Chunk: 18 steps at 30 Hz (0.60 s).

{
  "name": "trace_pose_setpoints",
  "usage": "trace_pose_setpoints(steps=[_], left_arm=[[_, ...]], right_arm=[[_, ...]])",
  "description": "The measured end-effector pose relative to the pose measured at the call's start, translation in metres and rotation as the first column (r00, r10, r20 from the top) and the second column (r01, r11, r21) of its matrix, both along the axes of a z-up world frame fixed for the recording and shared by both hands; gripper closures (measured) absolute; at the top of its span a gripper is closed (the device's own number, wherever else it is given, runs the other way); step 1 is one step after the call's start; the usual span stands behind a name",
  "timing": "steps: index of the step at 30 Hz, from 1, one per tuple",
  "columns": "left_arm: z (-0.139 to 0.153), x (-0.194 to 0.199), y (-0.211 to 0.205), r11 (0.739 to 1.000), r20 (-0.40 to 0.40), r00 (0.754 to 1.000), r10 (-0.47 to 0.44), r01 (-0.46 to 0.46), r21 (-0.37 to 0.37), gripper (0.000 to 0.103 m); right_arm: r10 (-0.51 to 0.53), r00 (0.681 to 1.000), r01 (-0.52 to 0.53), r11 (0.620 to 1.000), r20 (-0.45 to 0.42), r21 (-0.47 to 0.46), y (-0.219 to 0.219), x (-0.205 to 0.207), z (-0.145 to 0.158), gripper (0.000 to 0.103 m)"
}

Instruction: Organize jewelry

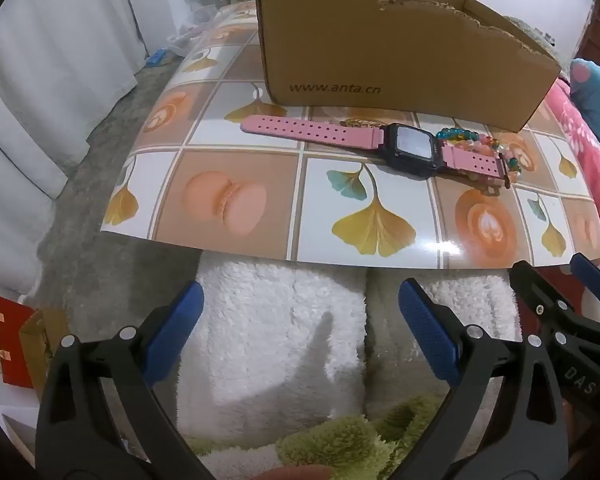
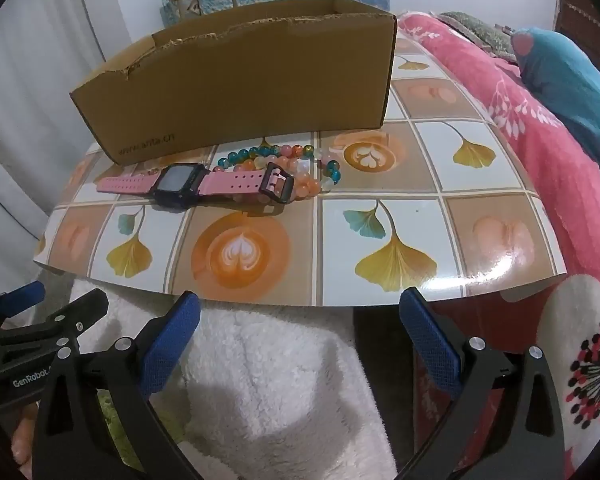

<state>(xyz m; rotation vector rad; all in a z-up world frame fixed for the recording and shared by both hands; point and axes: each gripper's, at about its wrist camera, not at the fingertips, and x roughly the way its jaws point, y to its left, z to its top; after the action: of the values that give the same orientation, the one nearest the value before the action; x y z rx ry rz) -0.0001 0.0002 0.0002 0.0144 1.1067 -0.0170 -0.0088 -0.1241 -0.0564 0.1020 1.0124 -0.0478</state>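
A pink-strapped watch [image 1: 380, 140] [image 2: 204, 182] with a dark square face lies flat on the patterned tabletop [image 1: 260, 200] [image 2: 380, 216], just in front of an open cardboard box [image 1: 400, 60] [image 2: 240, 80]. Beaded bracelets [image 1: 480, 144] [image 2: 296, 172] in teal, orange and pink lie partly under its buckle end. A thin gold piece [image 1: 356, 123] peeks from behind the strap. My left gripper [image 1: 300, 328] hangs open before the table's near edge, over white fleece. My right gripper [image 2: 300, 332] is open too, beside the left one, nothing between its blue pads.
White fleece fabric [image 1: 280, 320] [image 2: 268, 380] lies below the table edge. A pink floral blanket [image 2: 520, 112] and a teal cushion [image 2: 568, 80] crowd the table's right side. Red and gold gift bags [image 1: 16, 340] stand on the floor at left.
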Motion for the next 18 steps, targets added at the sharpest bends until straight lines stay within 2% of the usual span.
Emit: trace_pose_setpoints(steps=[18], left_arm=[[0.002,-0.0003,-0.0032,1.0,-0.001,1.0,0.001,-0.001,-0.006,0.009]], right_arm=[[0.007,1.0,-0.007,1.0,0.001,-0.008,0.0015,0.0004,0.0011,0.006]])
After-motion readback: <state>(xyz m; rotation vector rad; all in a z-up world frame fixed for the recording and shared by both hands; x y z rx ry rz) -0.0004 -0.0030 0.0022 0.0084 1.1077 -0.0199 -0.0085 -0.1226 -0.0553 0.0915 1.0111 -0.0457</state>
